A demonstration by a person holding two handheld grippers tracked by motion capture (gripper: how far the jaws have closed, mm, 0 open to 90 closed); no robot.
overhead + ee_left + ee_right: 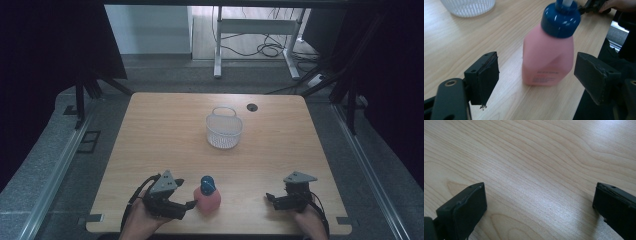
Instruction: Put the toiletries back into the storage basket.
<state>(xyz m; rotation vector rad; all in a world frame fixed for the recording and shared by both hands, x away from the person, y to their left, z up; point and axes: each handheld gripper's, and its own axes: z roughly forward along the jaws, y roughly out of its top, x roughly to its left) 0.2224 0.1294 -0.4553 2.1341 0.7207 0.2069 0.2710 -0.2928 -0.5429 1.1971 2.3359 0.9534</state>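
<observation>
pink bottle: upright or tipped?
Upright. The bottle stands on its base on the table, blue cap on top. The open left gripper flanks it without touching.

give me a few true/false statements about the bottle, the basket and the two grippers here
1. The pink bottle stands upright on the table. True.
2. The left gripper is shut on the bottle. False: its jaws stand open, one on each side of the bottle, with gaps showing.
3. The white basket has the bottle inside it. False: the bottle stands on the table, nearer the person than the basket.
4. The right gripper is open over bare wood. True.
5. The bottle has a red cap. False: the cap is blue.
</observation>
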